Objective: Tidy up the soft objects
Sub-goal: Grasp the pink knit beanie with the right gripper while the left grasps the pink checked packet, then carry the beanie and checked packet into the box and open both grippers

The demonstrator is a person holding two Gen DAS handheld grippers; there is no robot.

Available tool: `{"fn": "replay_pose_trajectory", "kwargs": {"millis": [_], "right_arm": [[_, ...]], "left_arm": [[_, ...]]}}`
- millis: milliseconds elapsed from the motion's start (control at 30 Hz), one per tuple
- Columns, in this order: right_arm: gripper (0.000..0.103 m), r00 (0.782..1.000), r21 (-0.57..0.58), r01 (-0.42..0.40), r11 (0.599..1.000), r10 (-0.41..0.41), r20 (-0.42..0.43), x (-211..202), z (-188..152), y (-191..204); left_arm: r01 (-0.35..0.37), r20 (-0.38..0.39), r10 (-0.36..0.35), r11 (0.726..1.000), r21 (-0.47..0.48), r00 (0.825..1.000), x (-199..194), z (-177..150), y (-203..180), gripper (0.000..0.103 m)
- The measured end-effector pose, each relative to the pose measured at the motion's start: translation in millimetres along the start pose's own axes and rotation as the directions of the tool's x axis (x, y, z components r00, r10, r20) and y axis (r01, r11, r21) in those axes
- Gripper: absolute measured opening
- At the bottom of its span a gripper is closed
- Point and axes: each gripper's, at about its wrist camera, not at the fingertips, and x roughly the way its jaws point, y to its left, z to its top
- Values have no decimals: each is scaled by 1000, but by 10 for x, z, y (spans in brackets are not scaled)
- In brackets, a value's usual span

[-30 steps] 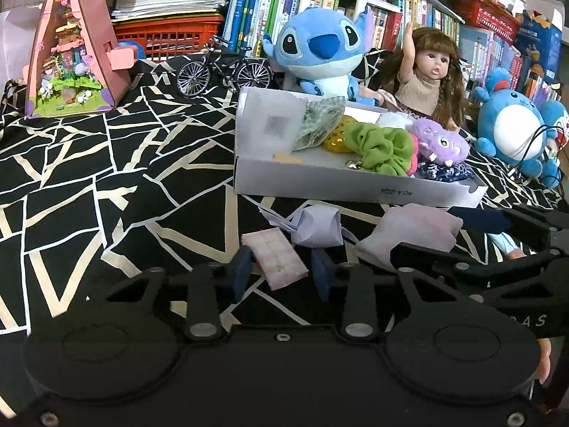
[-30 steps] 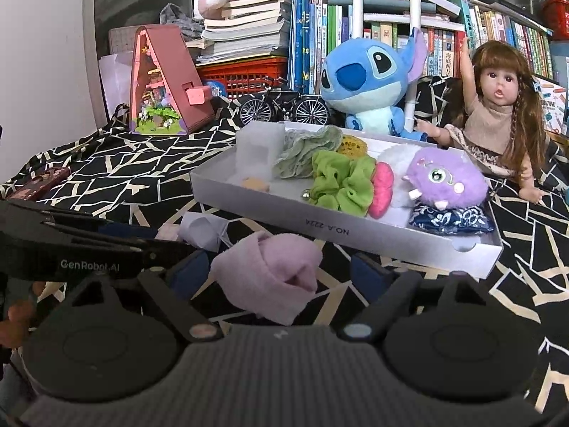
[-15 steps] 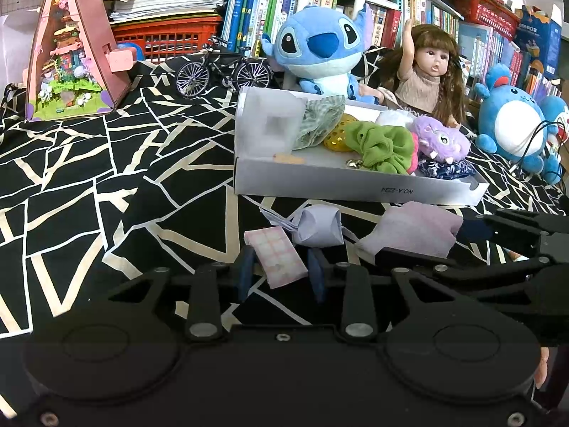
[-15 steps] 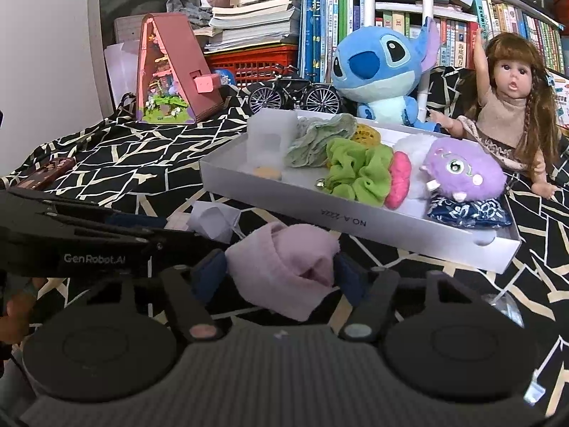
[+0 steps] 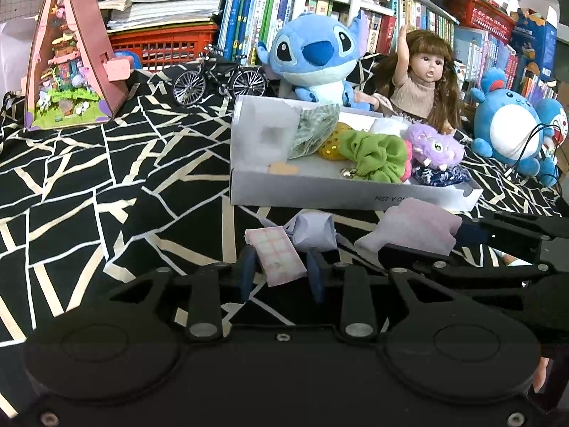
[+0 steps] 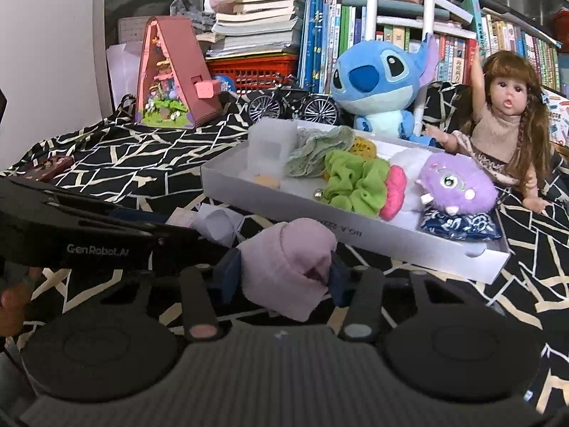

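Observation:
A white tray [image 5: 320, 188] [image 6: 355, 235] holds a green scrunchie [image 6: 355, 185], a purple plush [image 6: 457, 186], a blue patterned pouch and other soft items. My right gripper [image 6: 284, 277] is shut on a lilac soft cloth [image 6: 288, 267], held just in front of the tray; the cloth also shows in the left wrist view [image 5: 409, 235]. My left gripper [image 5: 281, 274] has its fingers closed around a pink checked pad [image 5: 277, 256] on the black patterned cloth. A pale lilac bundle [image 5: 313, 231] lies beside the pad.
A Stitch plush [image 5: 313, 60], a doll [image 5: 419, 85] and a model bicycle [image 5: 220, 78] stand behind the tray. A pink triangular toy house [image 5: 67, 67] is at the far left, a blue plush [image 5: 508, 128] at the right. Bookshelves line the back.
Both grippers have narrowed: the left around the pink checked pad, the right onto the lilac cloth, which now sits a little higher and nearer the tray.

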Motion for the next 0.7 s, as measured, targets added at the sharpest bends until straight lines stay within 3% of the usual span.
{"fn": "replay_pose_trajectory", "kwargs": {"millis": [433, 700], "right_arm": [[51, 995, 21, 63, 998, -65, 75, -203, 124, -141], [51, 980, 60, 164, 985, -170, 101, -229, 295, -379]], "left_arm": [[13, 49, -13, 1000, 2, 999, -130, 194, 13, 29], [54, 92, -54, 999, 9, 994, -93, 511, -23, 29]]}}
